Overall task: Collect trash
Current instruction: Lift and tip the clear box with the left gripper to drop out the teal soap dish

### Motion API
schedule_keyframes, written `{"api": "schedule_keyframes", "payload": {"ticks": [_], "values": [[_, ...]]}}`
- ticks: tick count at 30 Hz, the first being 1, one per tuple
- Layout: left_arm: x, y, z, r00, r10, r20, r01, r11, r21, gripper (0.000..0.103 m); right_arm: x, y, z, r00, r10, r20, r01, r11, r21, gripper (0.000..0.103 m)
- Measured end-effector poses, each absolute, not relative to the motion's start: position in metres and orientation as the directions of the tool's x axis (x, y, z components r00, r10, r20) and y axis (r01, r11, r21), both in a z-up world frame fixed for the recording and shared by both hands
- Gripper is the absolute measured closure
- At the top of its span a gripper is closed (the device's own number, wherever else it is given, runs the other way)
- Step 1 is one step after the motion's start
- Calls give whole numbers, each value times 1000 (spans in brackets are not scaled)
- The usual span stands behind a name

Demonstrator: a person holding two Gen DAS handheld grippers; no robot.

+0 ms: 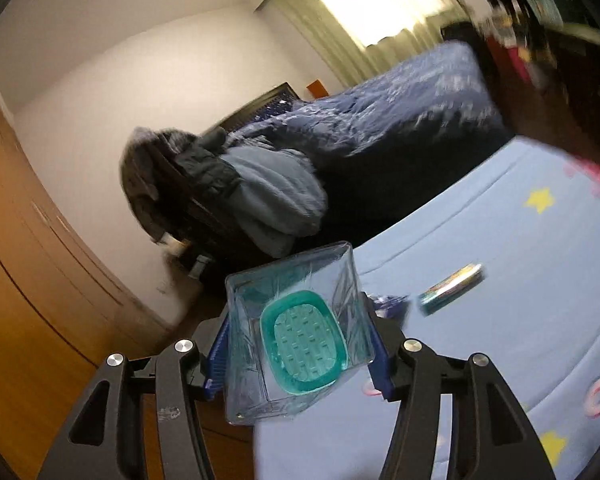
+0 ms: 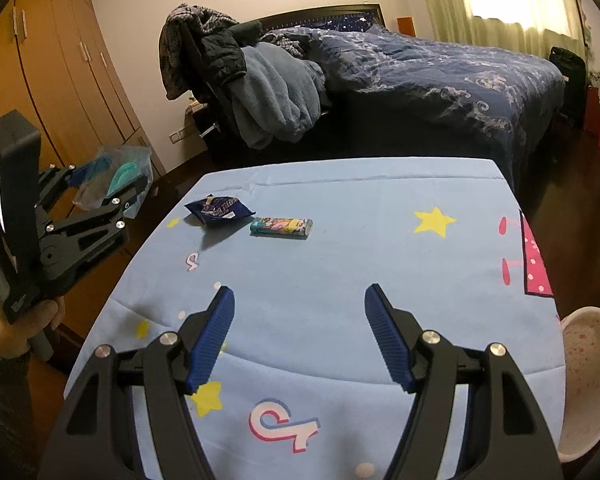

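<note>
The left tongs (image 1: 296, 344) reach out past the left edge of the worktop (image 2: 340, 264), which is covered in a light blue cloth printed with yellow stars. Between their blue pads (image 1: 217, 354) sits a clear plastic box (image 1: 296, 336) with a teal soap dish (image 1: 303, 344) inside; the box fills the gap from pad to pad, but blur makes it impossible to tell whether the pads press on it or only flank it. From the right wrist view the same tongs appear at nine o'clock, off the worktop, with a hand (image 2: 18, 328) wrapped around their grip at the lower left.

The right tongs (image 2: 300, 336) hang above the near part of the worktop with their pads well apart and nothing between them. Toward eleven o'clock from them lie a crumpled dark blue wrapper (image 2: 219, 210) and, just beside it at its three o'clock, a small colourful packet (image 2: 281, 227) on its side. A pale speckled bowl (image 2: 586, 384) shows at four o'clock, off the worktop's right edge. Behind stands a bed (image 2: 440, 76) with a dark blue quilt and heaped clothes (image 2: 244, 80)
</note>
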State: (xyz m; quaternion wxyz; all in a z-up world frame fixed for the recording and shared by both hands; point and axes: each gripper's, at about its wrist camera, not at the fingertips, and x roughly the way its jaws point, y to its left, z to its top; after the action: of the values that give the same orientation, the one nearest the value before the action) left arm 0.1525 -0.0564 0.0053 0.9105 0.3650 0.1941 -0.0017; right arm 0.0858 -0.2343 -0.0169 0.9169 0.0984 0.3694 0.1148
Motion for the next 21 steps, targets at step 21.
{"api": "schedule_keyframes", "payload": {"ticks": [21], "values": [[158, -30, -2, 720, -65, -691, 473, 774, 420, 46, 107, -235, -11, 681, 345, -646, -157, 931, 331, 34]]}}
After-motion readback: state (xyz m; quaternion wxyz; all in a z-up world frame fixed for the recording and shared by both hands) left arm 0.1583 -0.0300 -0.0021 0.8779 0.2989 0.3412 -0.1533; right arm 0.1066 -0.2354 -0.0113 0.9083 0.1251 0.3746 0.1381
